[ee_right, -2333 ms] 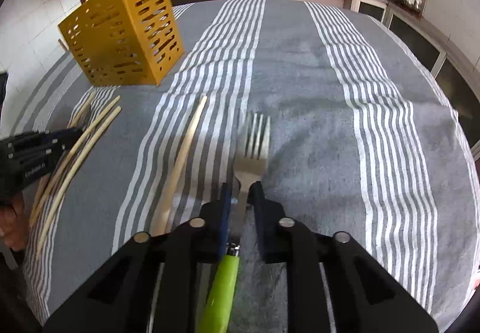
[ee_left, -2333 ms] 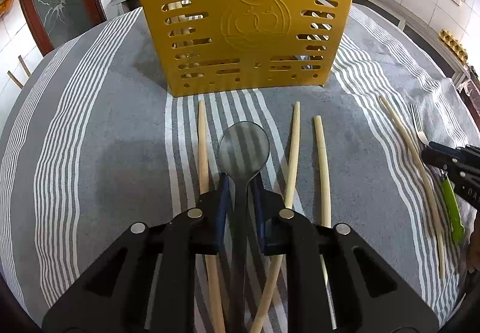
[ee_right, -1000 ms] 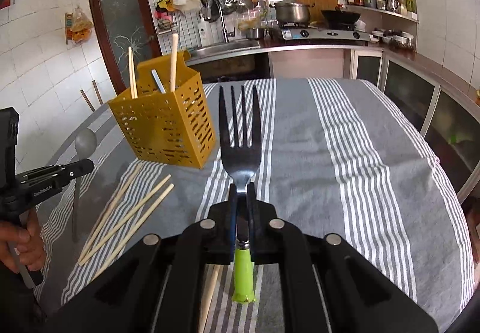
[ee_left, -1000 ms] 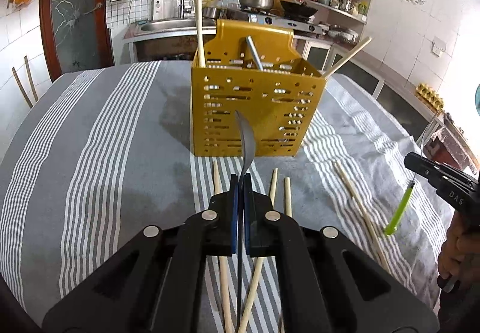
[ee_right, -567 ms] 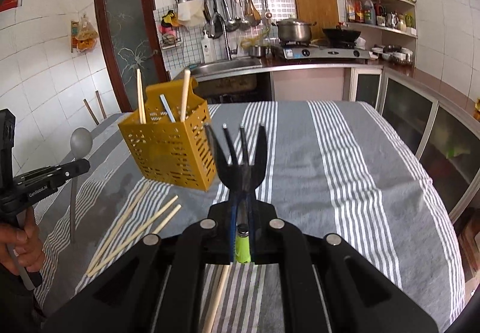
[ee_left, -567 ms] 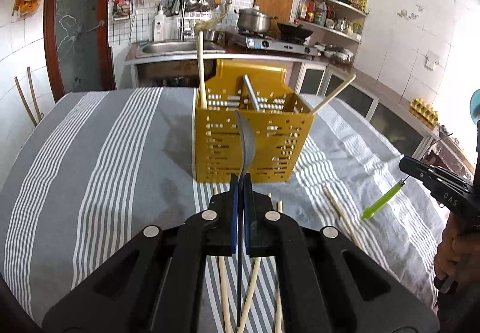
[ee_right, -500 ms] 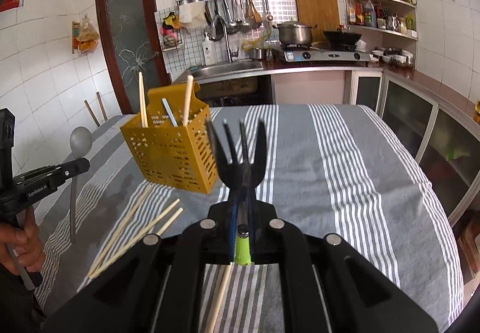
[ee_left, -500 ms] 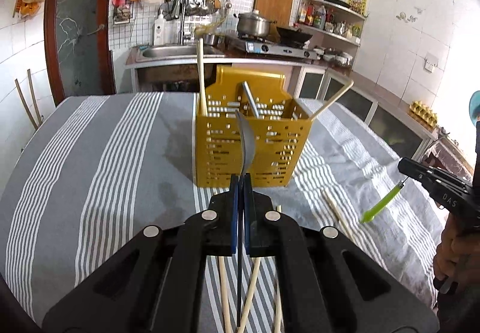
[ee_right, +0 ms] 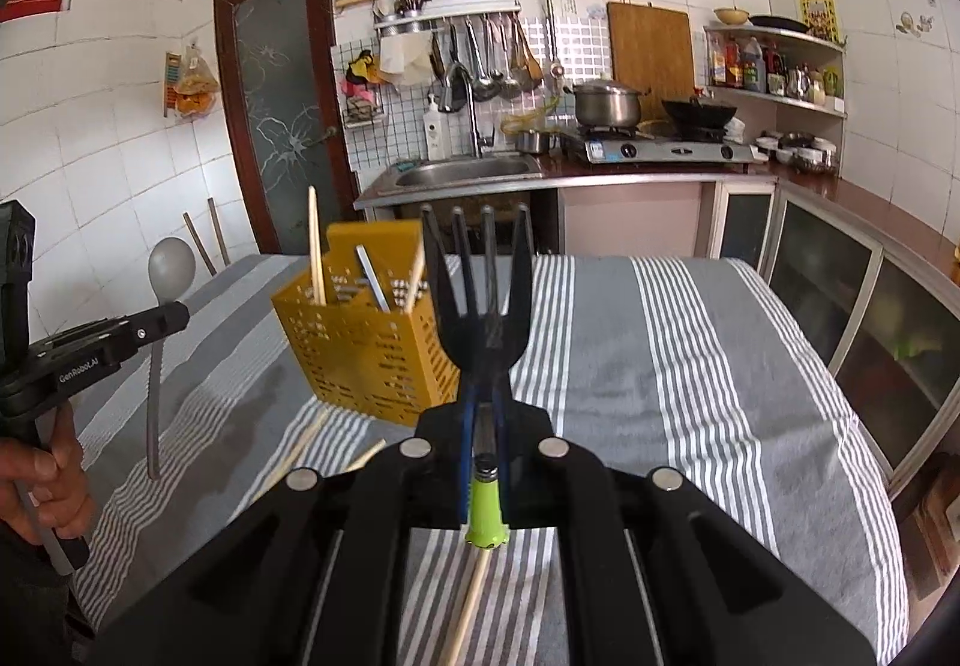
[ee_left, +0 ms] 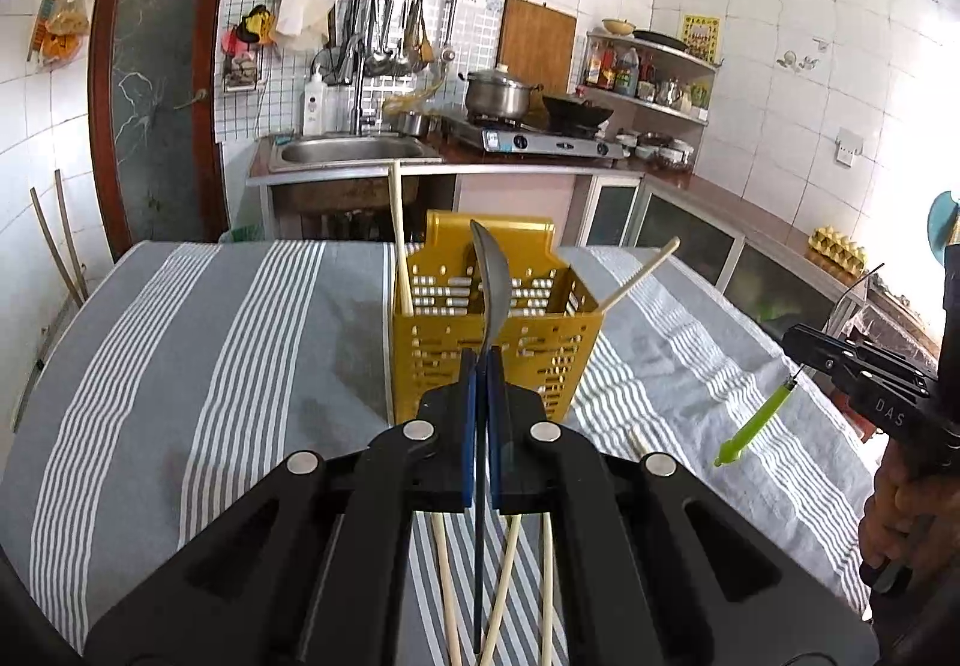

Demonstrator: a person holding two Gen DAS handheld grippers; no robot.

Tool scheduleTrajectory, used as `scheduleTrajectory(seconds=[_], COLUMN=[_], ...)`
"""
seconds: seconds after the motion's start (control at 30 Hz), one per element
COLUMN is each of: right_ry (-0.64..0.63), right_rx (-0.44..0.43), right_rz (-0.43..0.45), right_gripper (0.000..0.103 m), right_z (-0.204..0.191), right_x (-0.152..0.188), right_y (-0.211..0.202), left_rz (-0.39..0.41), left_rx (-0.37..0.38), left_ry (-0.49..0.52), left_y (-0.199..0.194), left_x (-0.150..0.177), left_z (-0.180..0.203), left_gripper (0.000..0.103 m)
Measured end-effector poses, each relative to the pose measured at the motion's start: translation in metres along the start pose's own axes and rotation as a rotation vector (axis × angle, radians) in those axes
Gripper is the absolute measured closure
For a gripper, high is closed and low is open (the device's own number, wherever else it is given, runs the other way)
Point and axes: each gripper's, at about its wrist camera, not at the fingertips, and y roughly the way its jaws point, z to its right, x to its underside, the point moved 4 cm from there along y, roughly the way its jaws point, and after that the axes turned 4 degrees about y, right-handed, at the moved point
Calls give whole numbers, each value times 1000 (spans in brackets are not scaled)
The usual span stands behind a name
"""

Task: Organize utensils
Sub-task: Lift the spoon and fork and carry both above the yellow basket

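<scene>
My left gripper (ee_left: 480,366) is shut on a grey spoon (ee_left: 493,276), bowl up and edge-on, held in the air in front of the yellow perforated utensil holder (ee_left: 540,348). My right gripper (ee_right: 485,408) is shut on a fork (ee_right: 480,294) with a green handle (ee_right: 486,510), tines up, raised to the right of the holder (ee_right: 360,354). The holder has two chopsticks and a metal utensil in it. The spoon also shows in the right wrist view (ee_right: 171,264), and the fork's green handle in the left wrist view (ee_left: 756,420).
Several chopsticks (ee_left: 504,582) lie on the grey striped tablecloth (ee_left: 210,366) below my left gripper; one more lies under my right gripper (ee_right: 468,606). A kitchen counter with sink and stove stands behind the table.
Both grippers have lifted their utensils from the table and kept rising. The spoon and fork now stand upright near the holder's top.
</scene>
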Motion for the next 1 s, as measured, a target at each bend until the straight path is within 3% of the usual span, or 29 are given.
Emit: scheduleTrajectory(seconds=[0.5,1.0], right_ry=[-50,-68], right_rx=[-47,-117], right_rz=[81,146], right_gripper=[97,97], right_z=[-29,-69], right_x=[-41,-105], right_y=[-13,15], left_rz=[139,239], left_rx=[1,13], left_ry=[17,5], left_y=[-26,3], left_x=[-52,-118], left_z=[1,-7], left_gripper=[101,101])
